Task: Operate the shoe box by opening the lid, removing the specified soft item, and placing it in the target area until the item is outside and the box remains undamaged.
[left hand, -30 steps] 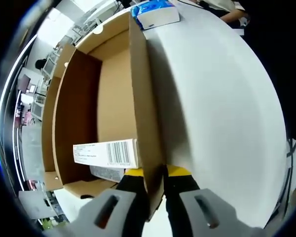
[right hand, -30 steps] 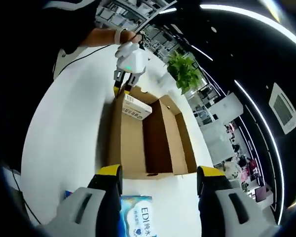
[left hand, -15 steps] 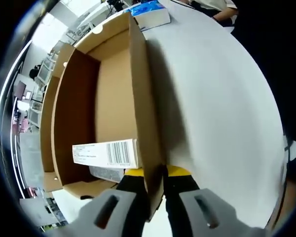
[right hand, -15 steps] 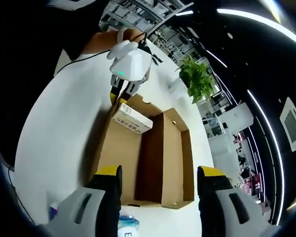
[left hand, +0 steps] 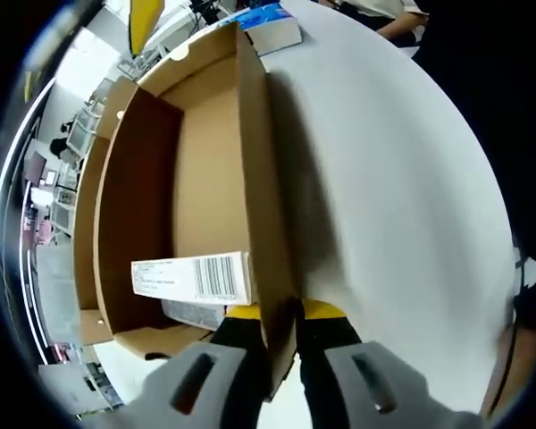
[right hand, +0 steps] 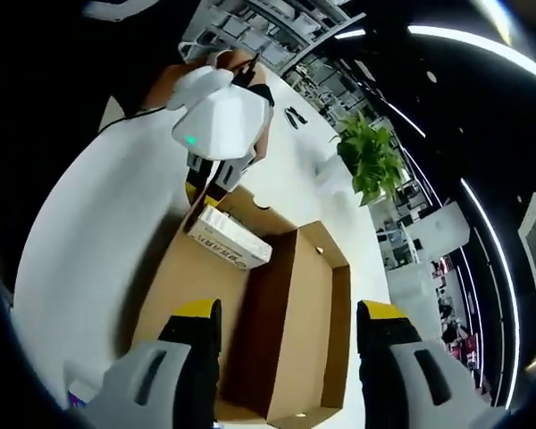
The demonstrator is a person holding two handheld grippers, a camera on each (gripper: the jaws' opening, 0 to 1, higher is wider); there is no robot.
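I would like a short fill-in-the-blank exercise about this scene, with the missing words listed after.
1. The left gripper is shut on the box's side ____.
2. The cardboard box stands ____, its inside showing.
3. The white carton inside bears a ____.
4. The right gripper has its jaws ____.

Missing words: wall; open; barcode; open

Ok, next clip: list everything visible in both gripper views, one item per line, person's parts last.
shoe box: one, brown cardboard, open on the white table, its wall pinched by the left gripper.
small carton: one, white with a barcode, inside the box at the left gripper's end.
tissue pack: one, blue and white, on the table beyond the box's far end.
table: one, white, under everything.
potted plant: one, green, far side of the table.
left gripper: yellow-tipped jaws shut on the box wall.
right gripper: jaws open above the box.
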